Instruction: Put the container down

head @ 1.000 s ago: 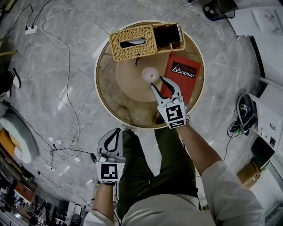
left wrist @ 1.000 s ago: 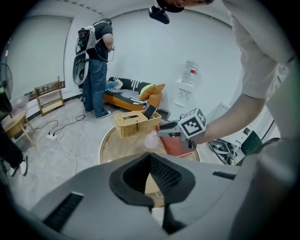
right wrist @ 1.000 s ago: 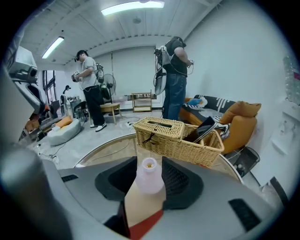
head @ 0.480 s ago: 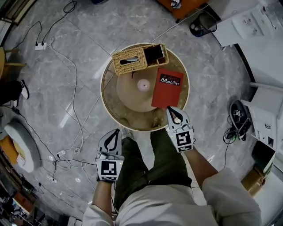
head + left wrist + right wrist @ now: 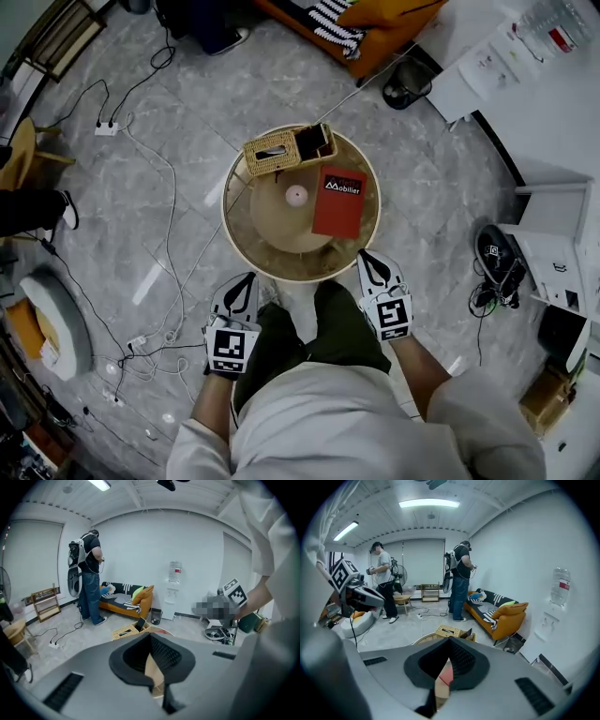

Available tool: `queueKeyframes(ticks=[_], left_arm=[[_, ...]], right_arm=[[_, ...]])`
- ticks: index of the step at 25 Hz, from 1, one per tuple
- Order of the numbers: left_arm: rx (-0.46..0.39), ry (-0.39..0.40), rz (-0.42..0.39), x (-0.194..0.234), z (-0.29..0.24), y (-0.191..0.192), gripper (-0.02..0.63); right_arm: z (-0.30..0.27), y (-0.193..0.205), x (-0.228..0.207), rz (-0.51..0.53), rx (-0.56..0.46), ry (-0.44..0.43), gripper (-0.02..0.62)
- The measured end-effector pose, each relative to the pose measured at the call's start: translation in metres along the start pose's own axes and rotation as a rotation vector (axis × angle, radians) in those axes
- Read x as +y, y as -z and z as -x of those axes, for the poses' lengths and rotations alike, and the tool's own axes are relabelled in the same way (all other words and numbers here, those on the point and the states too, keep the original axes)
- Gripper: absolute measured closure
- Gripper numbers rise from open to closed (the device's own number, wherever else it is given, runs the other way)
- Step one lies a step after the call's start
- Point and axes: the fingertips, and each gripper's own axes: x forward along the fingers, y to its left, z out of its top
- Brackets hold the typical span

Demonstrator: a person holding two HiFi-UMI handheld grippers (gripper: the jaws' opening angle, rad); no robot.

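**Container down on counter, both jaws closed and empty**

Left gripper (image 5: 242, 281) is hanging beside the person's left leg, short of the counter. Its jaws are sitting together with nothing between them. Right gripper (image 5: 369, 261) is hovering just by the near rim of the round counter (image 5: 236, 239). Its jaws are also pressing together on nothing.

The container (image 5: 296, 195), small, round and pale, is sitting near the counter's middle on the lighter inner circle, well apart from both grippers. A red booklet (image 5: 338, 201) is lying flat just right of it, not touching it. A wicker basket (image 5: 277, 153) is sitting at the far edge, with a dark flat thing (image 5: 316, 141) in its right end; I can't tell what it is.

Past the counter, cables (image 5: 169, 234) are trailing over the grey floor. An orange sofa (image 5: 375, 23) is standing at the far side, and in the left gripper view a person (image 5: 89, 573) is standing next to it.
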Motion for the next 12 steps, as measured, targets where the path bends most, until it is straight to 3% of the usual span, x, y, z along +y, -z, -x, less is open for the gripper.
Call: queueKeyframes(ticks=[12], left_arm=[[-0.059,0.036,-0.07,-0.029,0.014,-0.036,0.598]], right_arm=[[0.048,-0.014,0.004,0.008,-0.027,0.034,0.574]])
